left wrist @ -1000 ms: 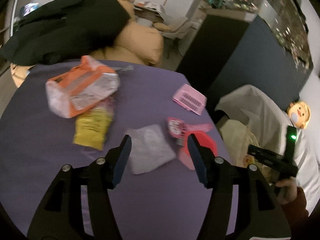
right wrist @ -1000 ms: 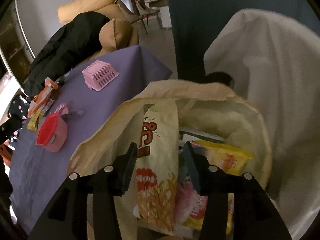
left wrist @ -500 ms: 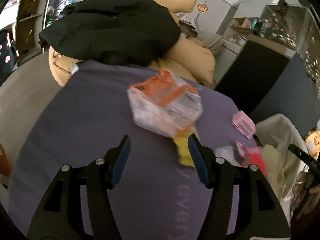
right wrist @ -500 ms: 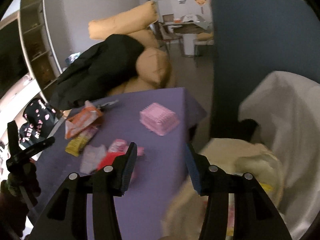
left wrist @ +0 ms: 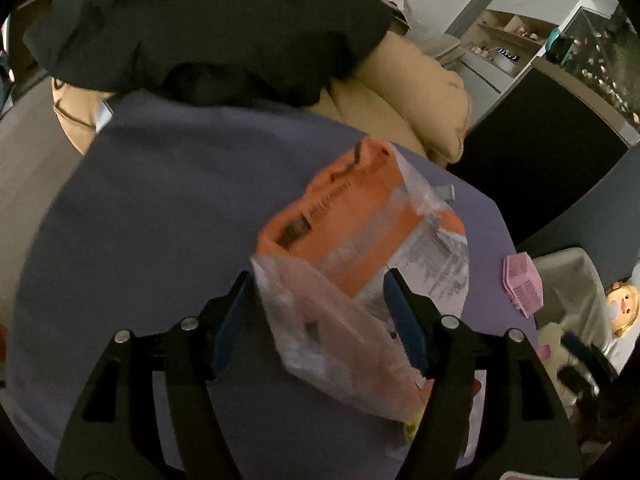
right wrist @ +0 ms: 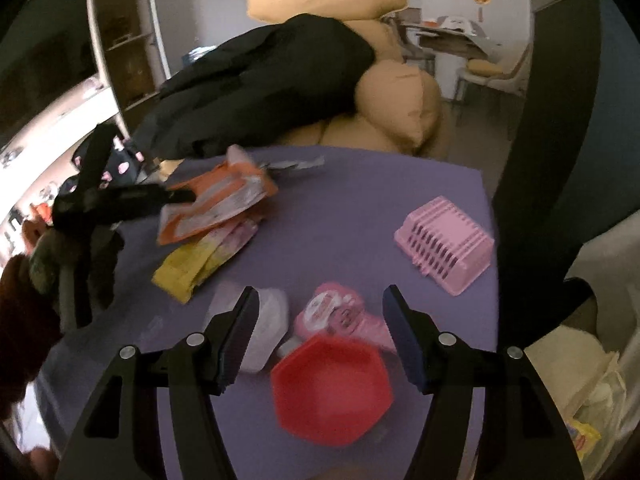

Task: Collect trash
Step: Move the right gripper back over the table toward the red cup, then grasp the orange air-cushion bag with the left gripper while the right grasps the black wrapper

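In the left wrist view an orange and clear plastic wrapper (left wrist: 360,240) lies on the purple table (left wrist: 160,220). My left gripper (left wrist: 318,316) straddles its near end. Its jaws are opening and the pads do not press the wrapper. In the right wrist view my right gripper (right wrist: 320,300) hovers over a pink packet (right wrist: 336,312), a red hexagonal bowl (right wrist: 332,384) and a white crumpled wrapper (right wrist: 268,320). Its jaws are opening wide and grip nothing. There the left gripper (right wrist: 176,197) reaches the orange wrapper (right wrist: 224,196), beside a yellow wrapper (right wrist: 188,268).
A pink slatted basket (right wrist: 444,244) sits at the table's right side. The cream trash bag (right wrist: 576,400) hangs open off the lower right corner. A black coat (right wrist: 260,88) drapes over tan cushions (right wrist: 400,100) behind the table. A person's sleeve (right wrist: 24,308) shows at the left.
My left gripper swung from the white wrapper over to the orange wrapper and came down around it. My right gripper left the trash bag, swung over the table and spread its jaws wider.
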`<move>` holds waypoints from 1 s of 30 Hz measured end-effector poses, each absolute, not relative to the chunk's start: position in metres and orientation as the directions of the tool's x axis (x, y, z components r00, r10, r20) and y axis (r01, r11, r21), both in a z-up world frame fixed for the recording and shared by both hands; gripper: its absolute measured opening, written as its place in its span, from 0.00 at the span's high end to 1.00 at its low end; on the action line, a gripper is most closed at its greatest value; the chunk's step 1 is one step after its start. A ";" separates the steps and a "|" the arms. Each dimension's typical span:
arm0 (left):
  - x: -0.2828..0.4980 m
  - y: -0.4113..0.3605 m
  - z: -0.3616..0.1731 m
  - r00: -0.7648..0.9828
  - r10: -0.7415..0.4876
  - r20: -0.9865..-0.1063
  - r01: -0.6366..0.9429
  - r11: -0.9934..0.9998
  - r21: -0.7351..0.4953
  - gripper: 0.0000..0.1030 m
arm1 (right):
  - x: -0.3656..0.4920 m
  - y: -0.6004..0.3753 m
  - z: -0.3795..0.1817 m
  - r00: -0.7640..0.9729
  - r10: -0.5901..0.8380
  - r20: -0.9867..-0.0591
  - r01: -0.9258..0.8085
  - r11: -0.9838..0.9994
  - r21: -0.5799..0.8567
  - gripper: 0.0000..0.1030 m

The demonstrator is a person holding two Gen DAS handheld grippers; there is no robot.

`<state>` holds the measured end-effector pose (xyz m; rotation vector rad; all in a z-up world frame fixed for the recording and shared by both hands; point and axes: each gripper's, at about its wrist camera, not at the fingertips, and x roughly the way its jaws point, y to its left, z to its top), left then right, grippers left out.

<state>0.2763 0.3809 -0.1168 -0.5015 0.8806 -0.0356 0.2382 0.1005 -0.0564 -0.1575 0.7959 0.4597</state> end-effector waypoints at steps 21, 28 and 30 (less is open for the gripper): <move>0.173 0.370 -0.115 0.545 -0.363 -0.756 0.014 0.905 -0.424 0.69 | 0.362 0.277 -0.053 0.495 0.385 -0.779 -0.648 0.760 -0.037 0.42; 0.165 0.370 -0.117 0.564 -0.336 -0.754 0.006 0.915 -0.404 0.68 | 0.398 0.312 -0.097 0.458 0.254 -0.852 -0.553 0.832 -0.049 0.46; 0.165 0.372 -0.116 0.567 -0.344 -0.749 0.004 0.910 -0.415 0.67 | 0.402 0.308 -0.109 0.401 0.265 -0.877 -0.546 0.838 0.004 0.54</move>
